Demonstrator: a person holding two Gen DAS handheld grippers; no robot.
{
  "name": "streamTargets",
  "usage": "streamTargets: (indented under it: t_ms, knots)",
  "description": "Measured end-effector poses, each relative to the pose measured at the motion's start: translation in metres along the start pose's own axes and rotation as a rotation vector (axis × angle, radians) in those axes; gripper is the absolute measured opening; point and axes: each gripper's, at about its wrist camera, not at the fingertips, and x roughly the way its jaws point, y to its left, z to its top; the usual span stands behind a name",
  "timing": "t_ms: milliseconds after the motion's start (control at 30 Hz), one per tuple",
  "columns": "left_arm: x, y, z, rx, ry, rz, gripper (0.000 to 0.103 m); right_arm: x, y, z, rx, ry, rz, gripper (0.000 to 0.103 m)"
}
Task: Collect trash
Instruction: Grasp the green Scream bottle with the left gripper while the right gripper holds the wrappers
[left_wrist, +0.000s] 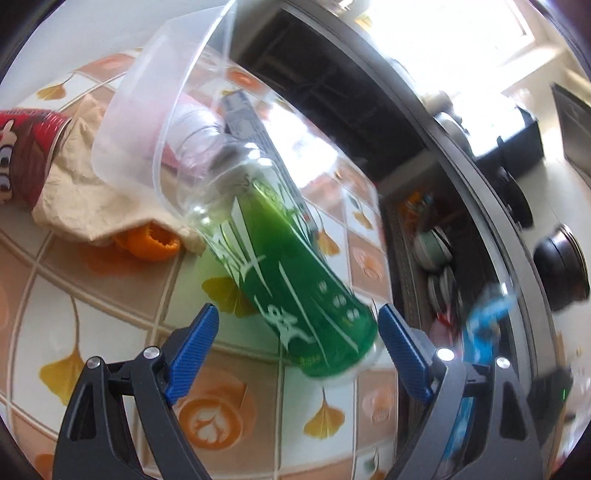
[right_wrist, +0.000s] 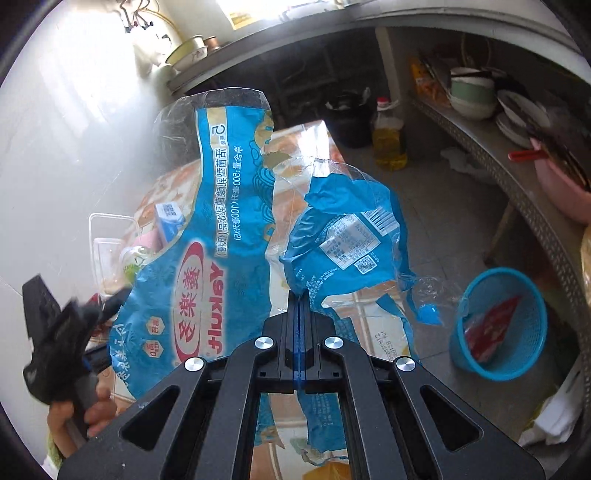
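Note:
A green-labelled clear plastic bottle (left_wrist: 291, 280) lies on the patterned tablecloth (left_wrist: 92, 295), its base between my left gripper's (left_wrist: 299, 325) open blue fingers. Its neck lies under a clear plastic container (left_wrist: 147, 122). A crumpled beige paper (left_wrist: 81, 195), orange peel (left_wrist: 151, 242) and a red can (left_wrist: 22, 155) lie to the left. My right gripper (right_wrist: 300, 295) is shut on a torn blue plastic wrapper (right_wrist: 229, 236) and holds it up above the table. A blue trash basket (right_wrist: 498, 325) with a red wrapper inside stands on the floor to the right.
A dark counter with shelves of bowls and plates (right_wrist: 476, 92) runs along the right. An oil bottle (right_wrist: 388, 140) and a black bin (right_wrist: 347, 122) stand on the floor behind the table. The other handheld gripper (right_wrist: 55, 332) shows at the left.

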Motion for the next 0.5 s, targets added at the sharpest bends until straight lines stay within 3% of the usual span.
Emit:
streamTargets:
  t_ms: [133,367,433,500]
  knots:
    - [0.015,0.001,0.002,-0.123,-0.062,0.08,0.086,0.001,-0.01,-0.002,0.018,0.004,0.028,0.0]
    - [0.035,-0.002,0.006,-0.185,-0.099,0.13,0.085,-0.003,-0.023,-0.009,0.043,-0.008,0.065,0.0]
    - [0.035,-0.005,0.004,-0.17,-0.114,0.133,0.072,-0.003,-0.027,-0.011,0.052,-0.008,0.07,0.0]
    - [0.033,-0.006,0.001,-0.155,-0.121,0.122,0.065,-0.004,-0.03,-0.012,0.061,-0.01,0.076,0.0]
